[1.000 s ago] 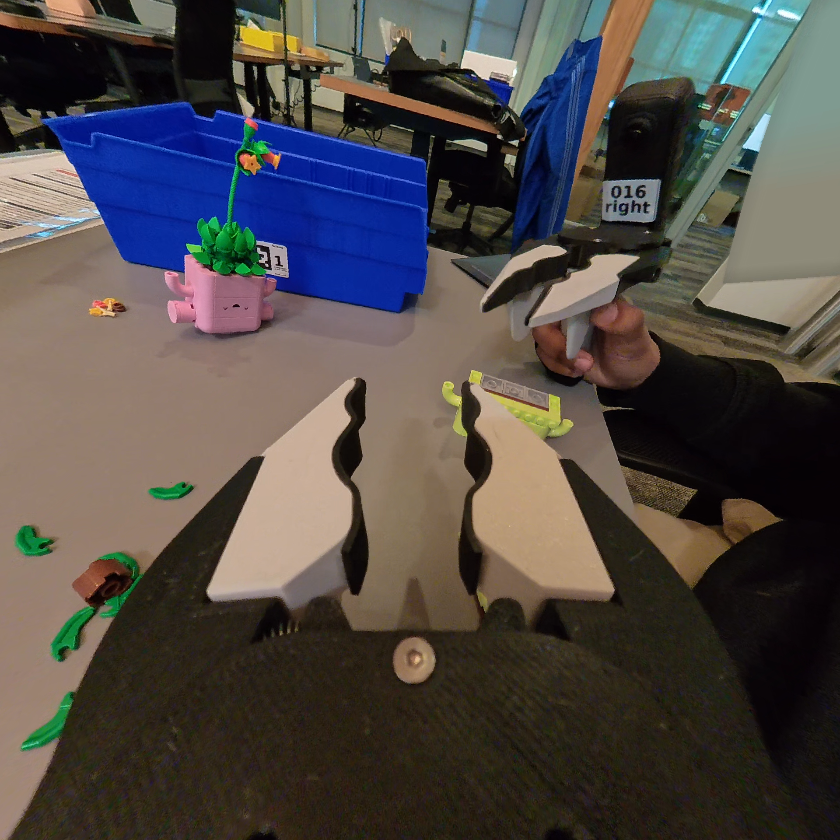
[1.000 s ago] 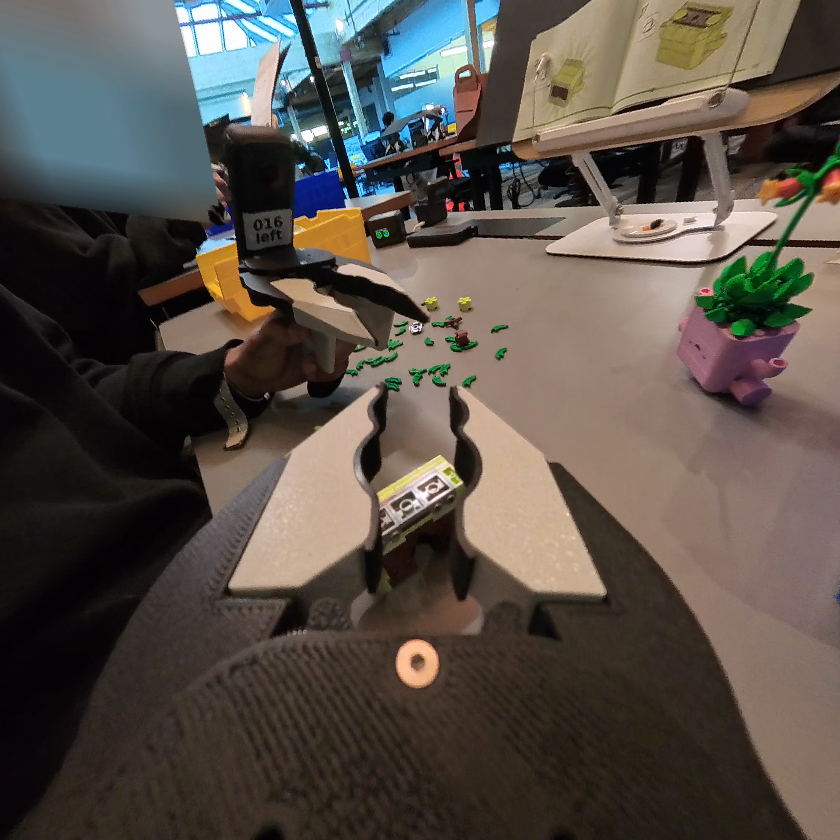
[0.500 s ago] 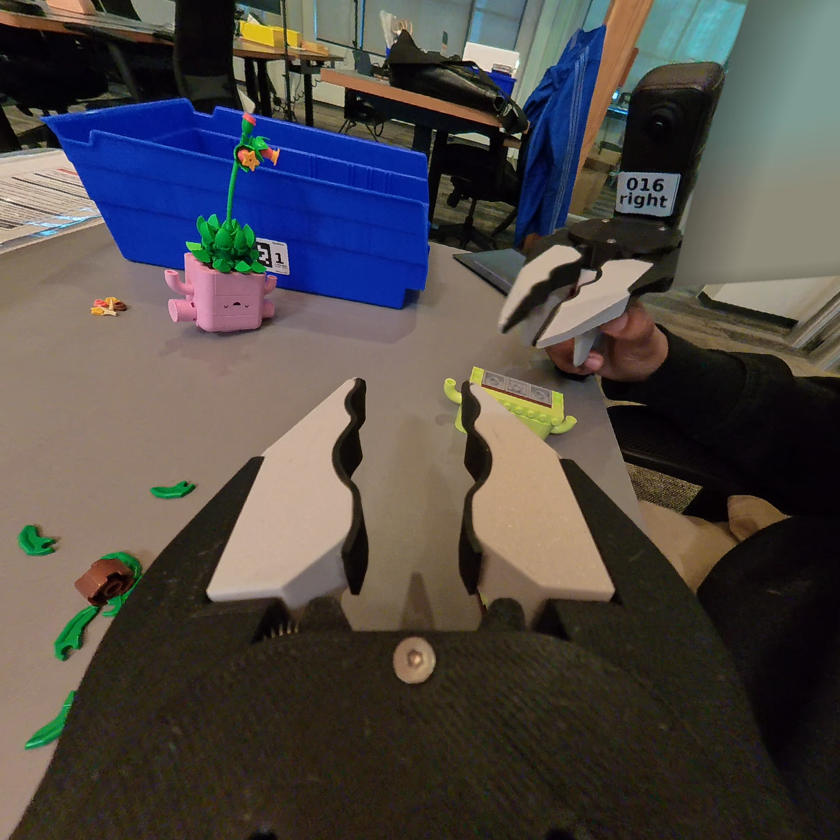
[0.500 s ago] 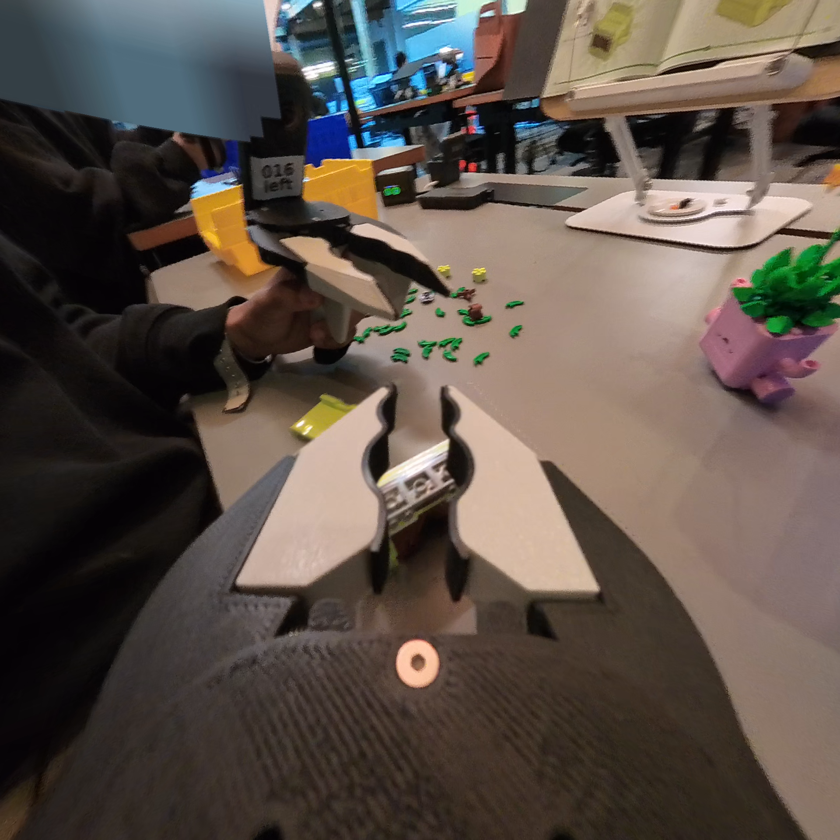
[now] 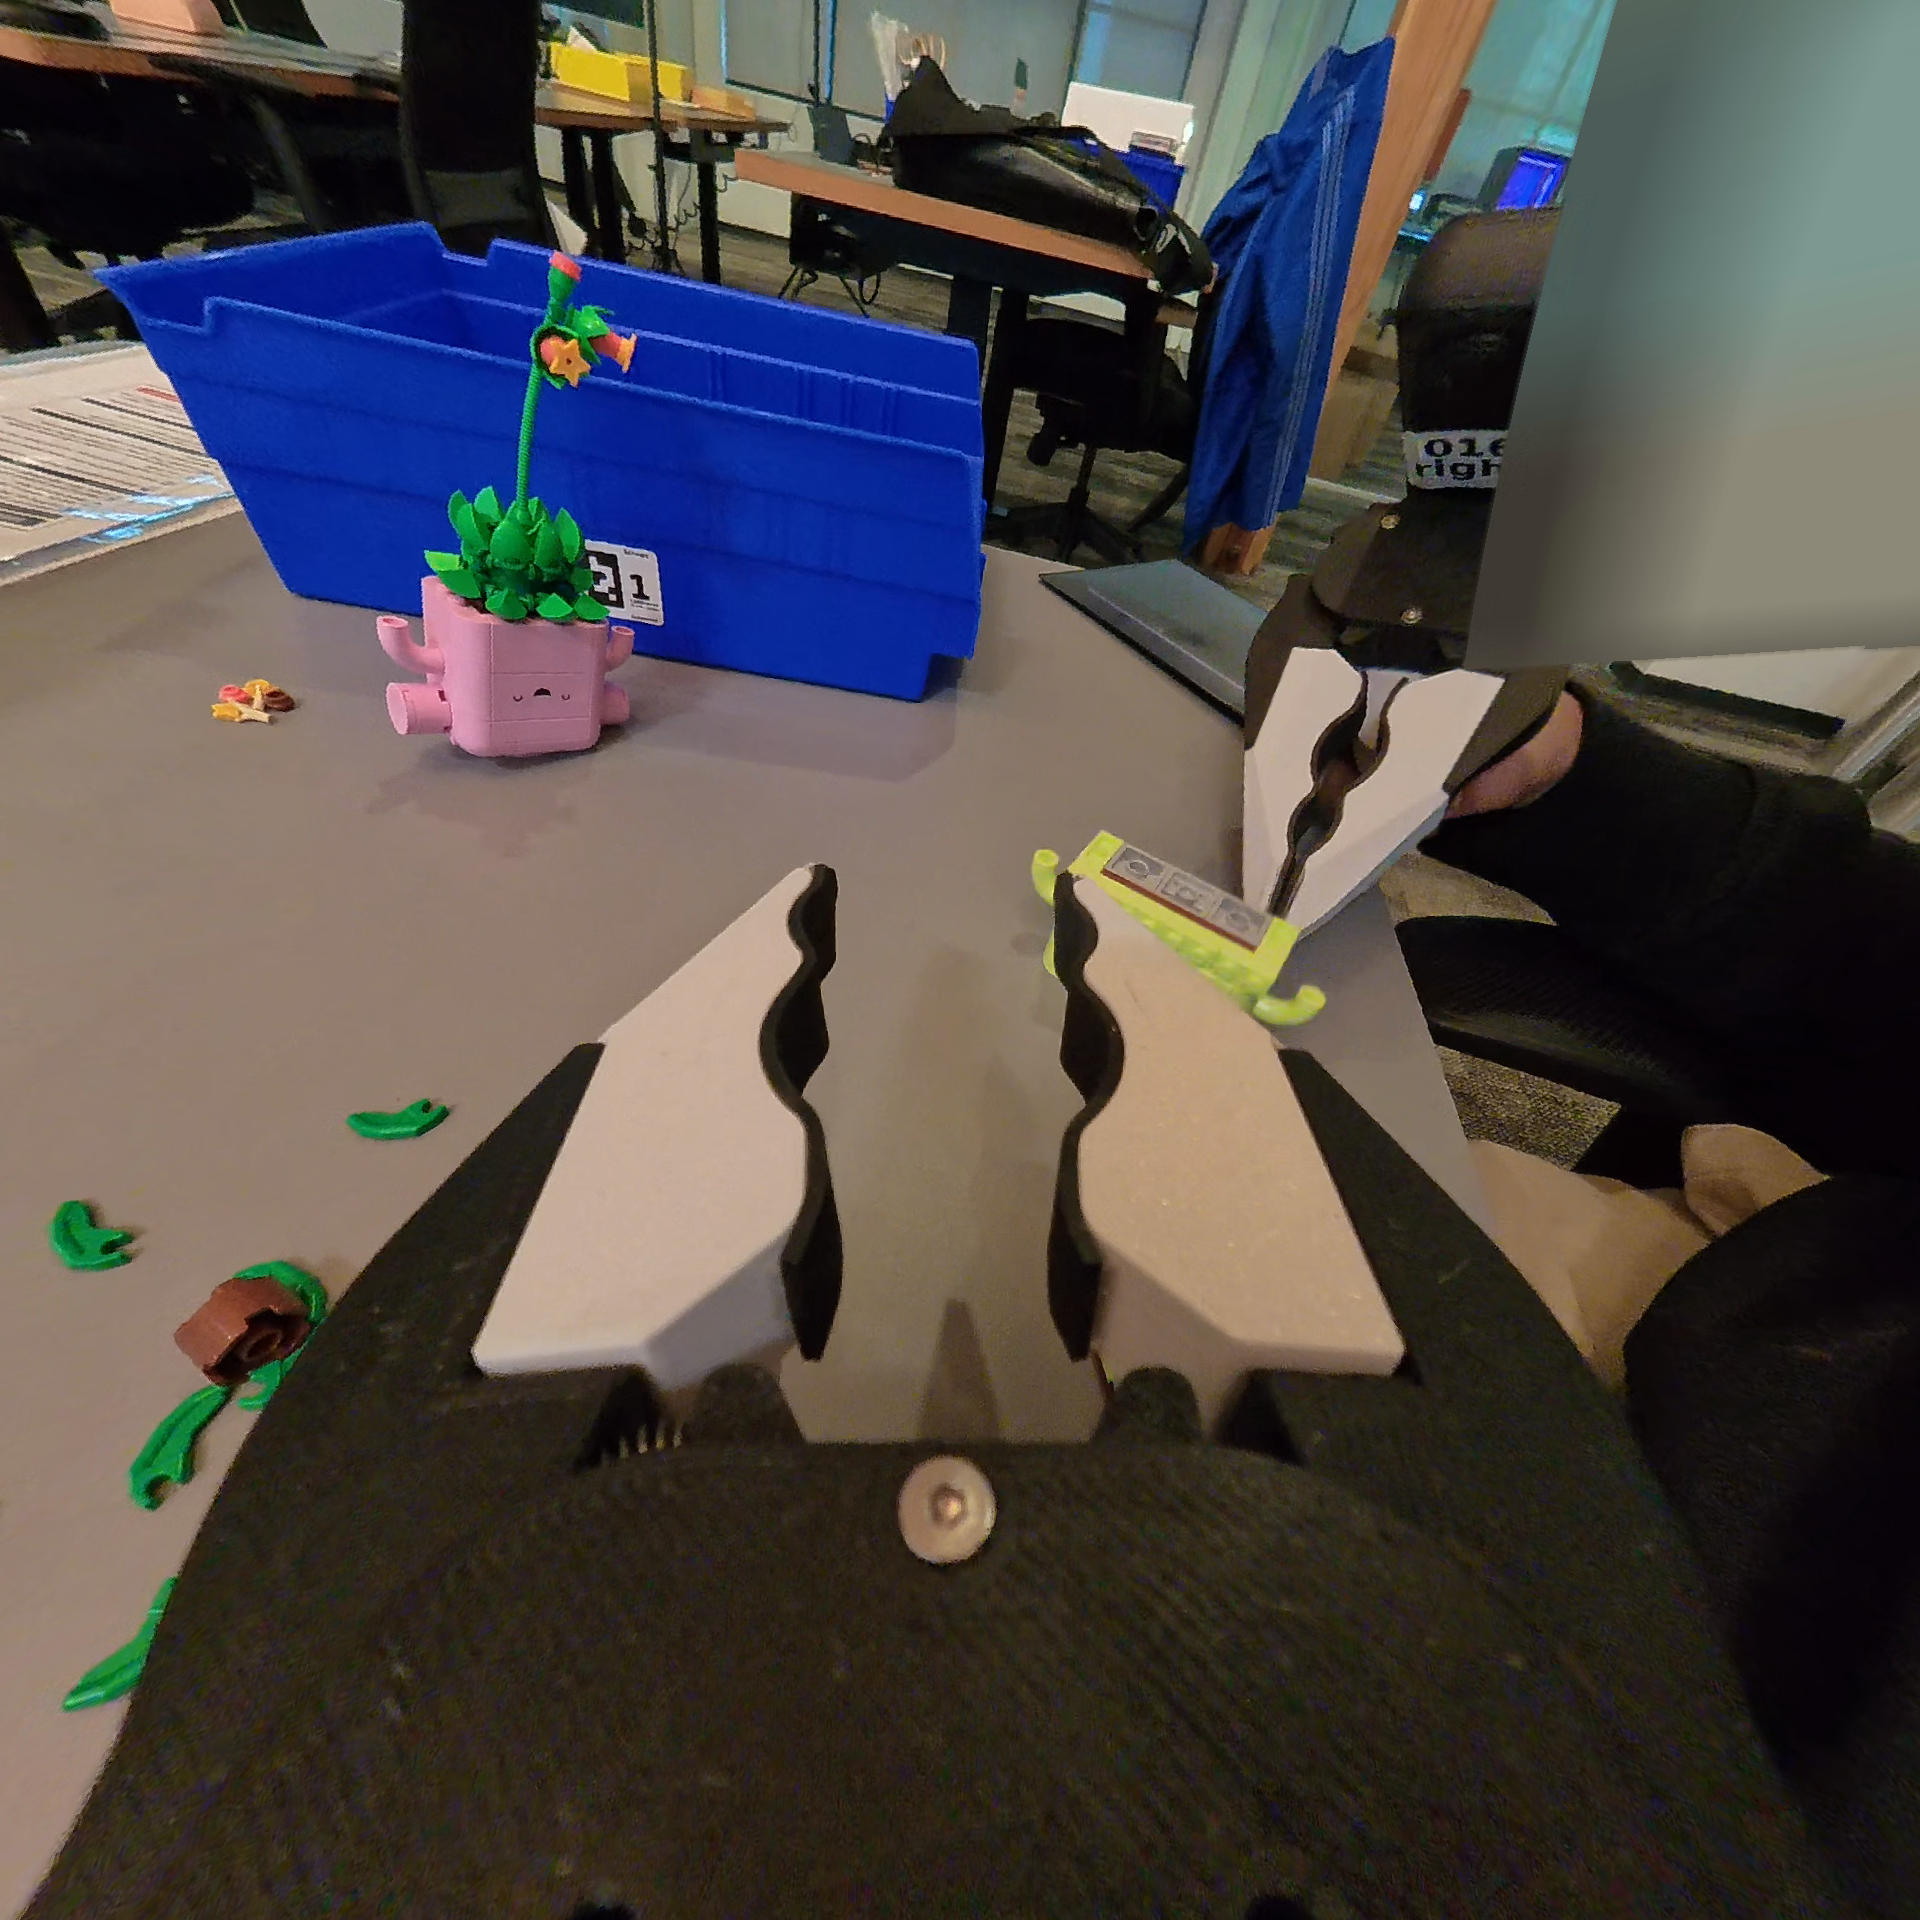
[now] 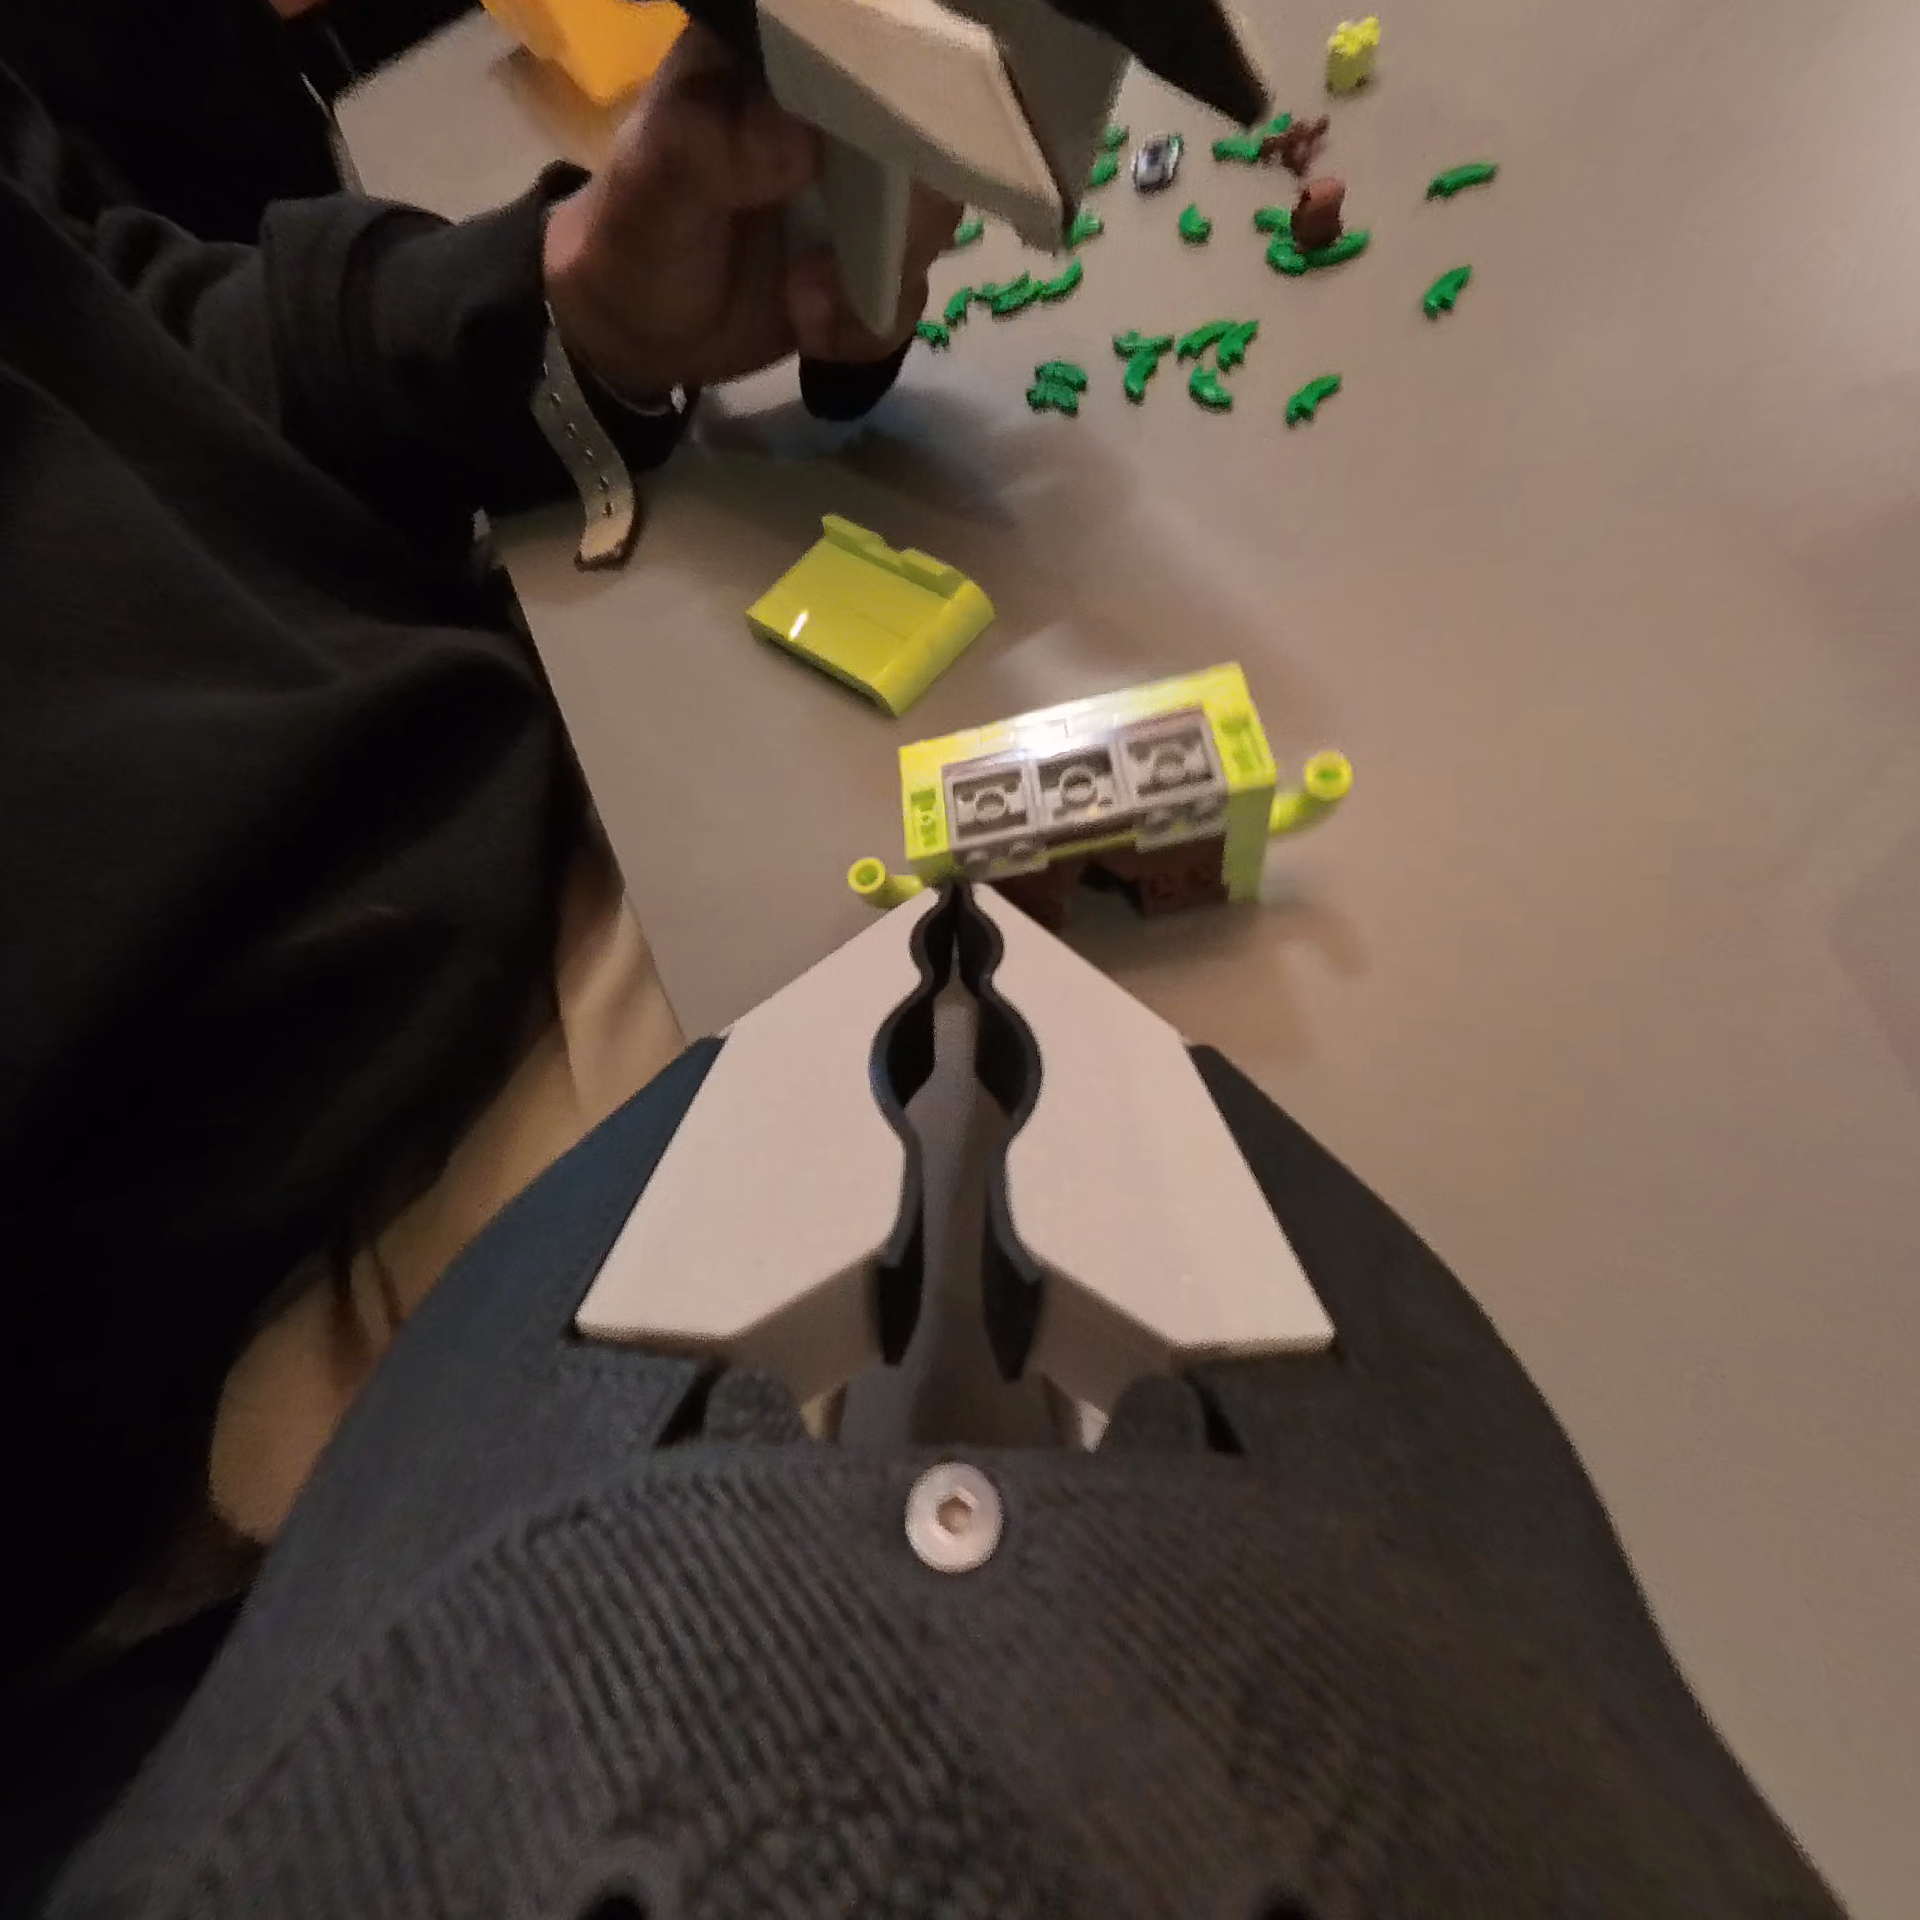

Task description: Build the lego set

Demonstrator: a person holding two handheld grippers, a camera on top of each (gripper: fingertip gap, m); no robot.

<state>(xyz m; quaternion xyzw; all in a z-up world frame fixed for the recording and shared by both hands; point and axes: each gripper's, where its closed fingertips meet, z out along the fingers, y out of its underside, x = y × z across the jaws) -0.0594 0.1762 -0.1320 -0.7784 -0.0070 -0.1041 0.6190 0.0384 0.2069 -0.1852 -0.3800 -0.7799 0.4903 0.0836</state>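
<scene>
A lime-green lego build [image 5: 1184, 914] with grey studded tiles lies near the table's right edge; it also shows in the right wrist view [image 6: 1091, 790]. My right gripper [image 6: 956, 899] is shut and empty, its tips against the build's near edge; the left wrist view [image 5: 1288, 894] shows it too. My left gripper [image 5: 940, 904] is open and empty, held just left of the build. A loose lime curved piece [image 6: 873, 613] lies beside the build. A finished pink pot with a green plant [image 5: 509, 675] stands farther back.
A blue bin [image 5: 623, 447] stands behind the pink pot. Green leaf pieces [image 6: 1195, 353] and a brown piece [image 5: 244, 1340] are scattered on the grey table. Small flower bits [image 5: 249, 701] lie at the left. A yellow bin [image 6: 592, 31] is at the far edge. One gripper's finger ends stand about 12 centimeters off the other's. The loose lime curved piece [image 6: 873, 613] lies around 10 centimeters away from my left fingertips.
My right gripper has shut and dropped from above the table to the lime build's edge. My left gripper has stayed open in place.
</scene>
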